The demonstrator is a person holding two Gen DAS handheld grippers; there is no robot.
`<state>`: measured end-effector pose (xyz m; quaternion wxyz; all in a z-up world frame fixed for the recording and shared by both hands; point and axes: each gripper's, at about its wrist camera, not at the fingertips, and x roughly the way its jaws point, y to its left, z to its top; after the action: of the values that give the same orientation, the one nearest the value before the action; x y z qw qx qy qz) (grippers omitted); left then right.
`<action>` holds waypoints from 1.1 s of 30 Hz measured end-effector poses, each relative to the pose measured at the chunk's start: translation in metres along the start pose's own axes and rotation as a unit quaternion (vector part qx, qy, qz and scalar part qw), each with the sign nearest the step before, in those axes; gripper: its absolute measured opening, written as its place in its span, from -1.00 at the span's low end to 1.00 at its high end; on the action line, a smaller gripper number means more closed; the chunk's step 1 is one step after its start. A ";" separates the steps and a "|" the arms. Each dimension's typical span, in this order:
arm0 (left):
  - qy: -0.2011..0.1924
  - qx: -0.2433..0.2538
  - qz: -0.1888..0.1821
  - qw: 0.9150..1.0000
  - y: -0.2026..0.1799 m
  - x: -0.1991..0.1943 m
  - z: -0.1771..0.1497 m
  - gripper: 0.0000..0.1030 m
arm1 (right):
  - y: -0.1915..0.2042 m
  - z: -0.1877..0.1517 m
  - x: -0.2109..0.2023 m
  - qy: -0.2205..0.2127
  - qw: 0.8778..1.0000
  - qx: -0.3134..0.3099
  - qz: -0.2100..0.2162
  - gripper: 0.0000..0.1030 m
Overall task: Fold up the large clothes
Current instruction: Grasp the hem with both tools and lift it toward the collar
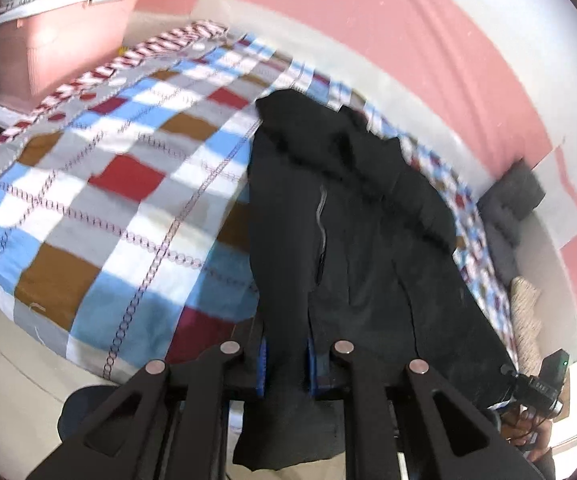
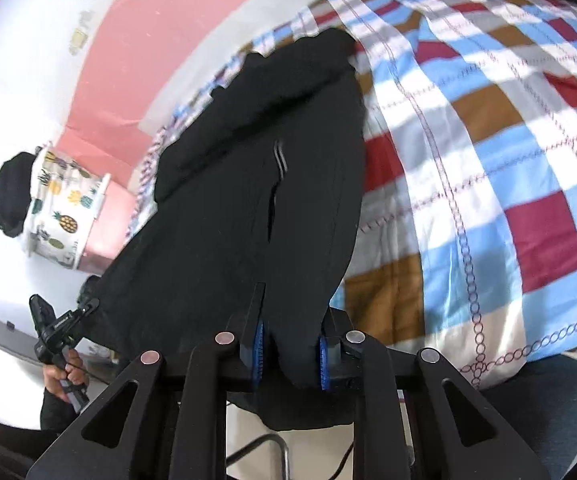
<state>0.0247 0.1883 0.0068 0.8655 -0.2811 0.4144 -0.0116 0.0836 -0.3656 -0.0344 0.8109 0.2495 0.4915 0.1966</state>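
1. My left gripper (image 1: 286, 364) and right gripper (image 2: 290, 354) each have jaws clamped on the near hem of the black jacket (image 1: 348, 216)
2. The hem hangs off the bed (image 1: 100, 184) edge; thick, slick fabric could slide out of either clamp
3. Farther off, the bunched sleeve (image 2: 248, 120) could drag and skew any fold

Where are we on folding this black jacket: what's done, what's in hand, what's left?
Done: the black jacket lies lengthwise on the checked bedspread, already narrowed, one side appearing lapped over the zip. In hand: the left gripper and right gripper each have their jaws shut on its near hem, which hangs off the bed edge. Left: probably carrying that hem toward the collar end, then squaring the bundle.
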 end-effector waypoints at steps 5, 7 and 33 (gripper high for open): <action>-0.024 -0.012 -0.025 0.999 -0.005 -0.016 0.020 -0.72 | 0.012 0.019 -0.010 -0.027 0.999 0.005 0.029 -0.62; -0.033 -0.020 -0.035 0.999 -0.004 -0.020 0.031 -0.72 | 0.016 0.031 -0.015 -0.039 0.998 0.002 0.039 -0.63; -0.082 -0.008 0.005 0.997 -0.085 0.123 0.302 -0.71 | 0.058 0.299 0.075 -0.116 0.991 0.021 0.057 -0.64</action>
<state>0.3423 0.2294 0.1124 0.8945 -0.2859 0.3431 0.0190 0.3803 -0.3403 0.0650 0.8446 0.3153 0.3828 0.2016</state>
